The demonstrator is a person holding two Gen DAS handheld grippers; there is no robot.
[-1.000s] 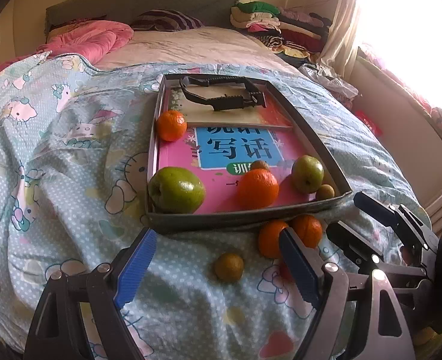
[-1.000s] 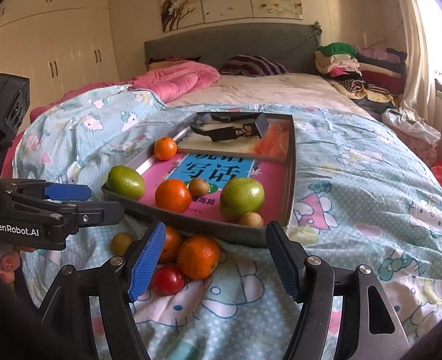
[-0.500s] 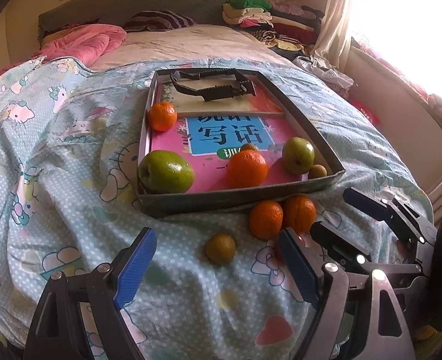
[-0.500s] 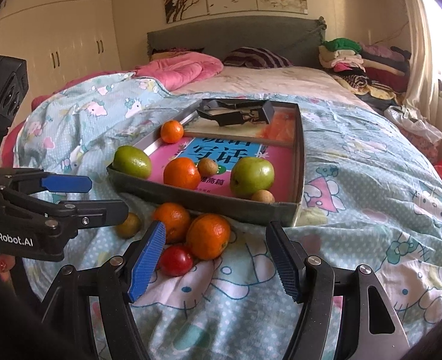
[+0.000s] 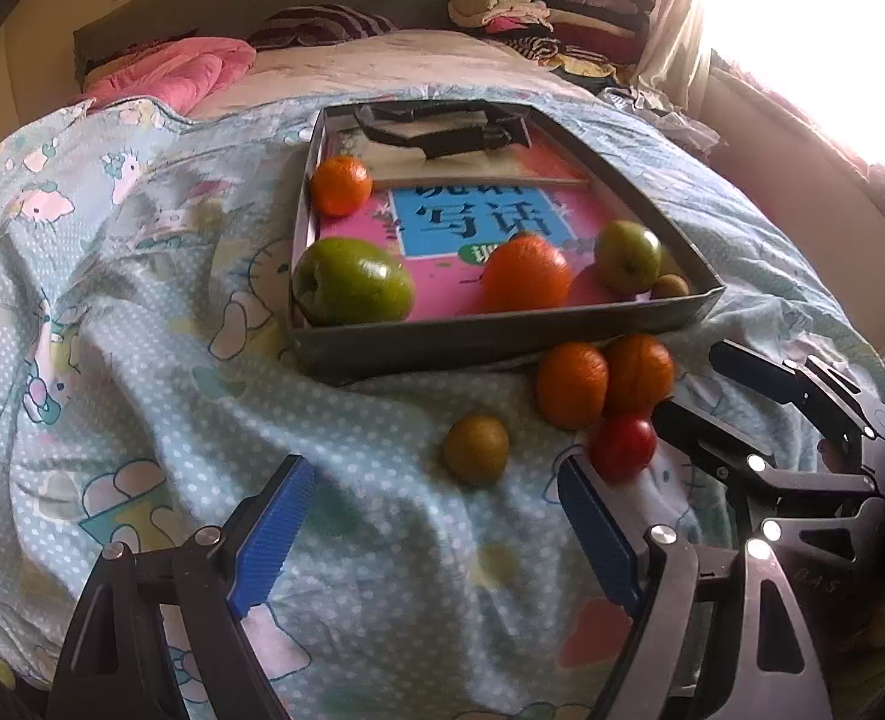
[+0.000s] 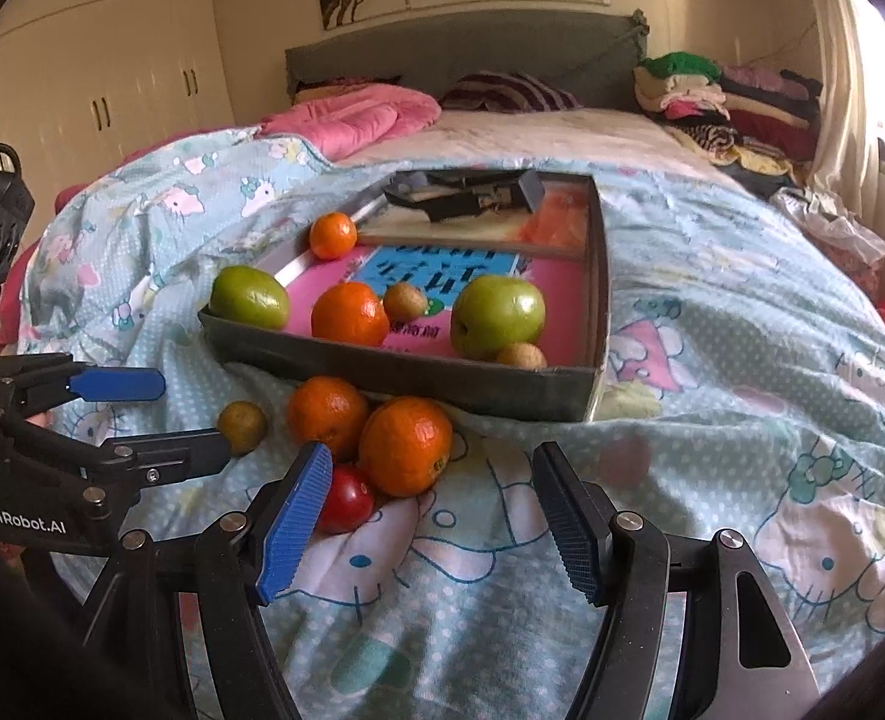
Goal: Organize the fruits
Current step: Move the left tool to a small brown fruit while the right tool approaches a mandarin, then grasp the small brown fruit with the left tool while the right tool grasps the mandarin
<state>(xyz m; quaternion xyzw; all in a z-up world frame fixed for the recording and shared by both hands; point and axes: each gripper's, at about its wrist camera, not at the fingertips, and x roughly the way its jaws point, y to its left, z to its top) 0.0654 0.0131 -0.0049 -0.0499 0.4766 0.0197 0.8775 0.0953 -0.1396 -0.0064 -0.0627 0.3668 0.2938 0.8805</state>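
A big bed under a pale blue cartoon quilt (image 6: 742, 420) fills the scene; on it sits a shallow grey tray (image 6: 418, 381), lined with a pink book (image 5: 442, 276) and carrying a black tool (image 6: 466, 195) at its far end; inside the tray I count two green apples (image 6: 498, 316), two oranges (image 6: 349, 313) and two small brown fruits (image 6: 404, 301); out on the quilt, just before the tray's near wall, two more oranges (image 6: 406, 446) touch each other, one small red fruit (image 6: 346, 499) tucks against them, and one brownish-green fruit (image 5: 476, 450) lies a little apart; left gripper (image 5: 436, 531) hovers with jaws wide and nothing between them; right gripper (image 6: 430, 516) likewise spread, empty, near the red fruit
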